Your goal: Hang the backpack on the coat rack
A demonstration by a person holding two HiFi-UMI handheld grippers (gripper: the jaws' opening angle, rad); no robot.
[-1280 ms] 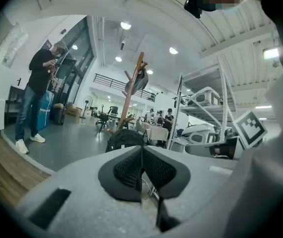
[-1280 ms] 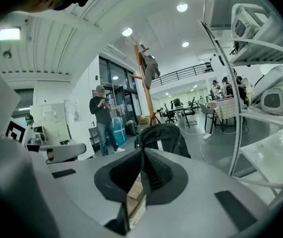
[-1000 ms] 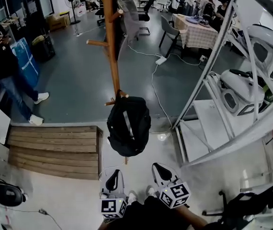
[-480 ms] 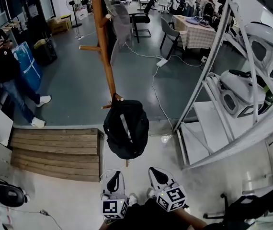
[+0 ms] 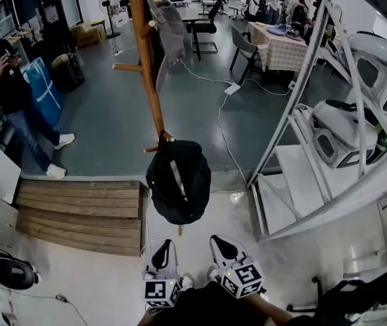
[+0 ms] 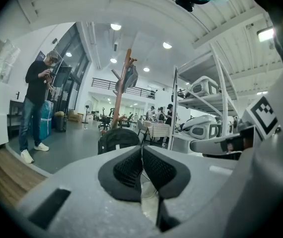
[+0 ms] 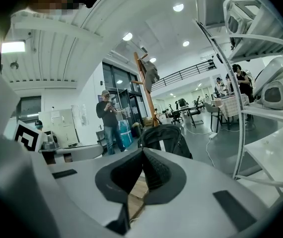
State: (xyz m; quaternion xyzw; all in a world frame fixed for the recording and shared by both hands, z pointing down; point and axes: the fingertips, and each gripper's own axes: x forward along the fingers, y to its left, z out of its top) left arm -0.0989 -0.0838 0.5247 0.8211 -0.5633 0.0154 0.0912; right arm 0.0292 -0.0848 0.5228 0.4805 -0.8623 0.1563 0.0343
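The backpack (image 5: 178,182) is black with a pale stripe, the rack (image 5: 148,66) plain brown wood, the step (image 5: 78,209) brown planks, the floor (image 5: 105,121) dark grey, the tablecloth (image 5: 282,51) finely checked, the bag (image 5: 42,90) blue.

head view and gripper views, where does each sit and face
Head view: on the head, looking steeply down at the backpack on the rack; left gripper and right gripper show below.
Left gripper view: on that gripper, facing forward; its shut jaws show.
Right gripper view: the same.
All share the backpack and rack.
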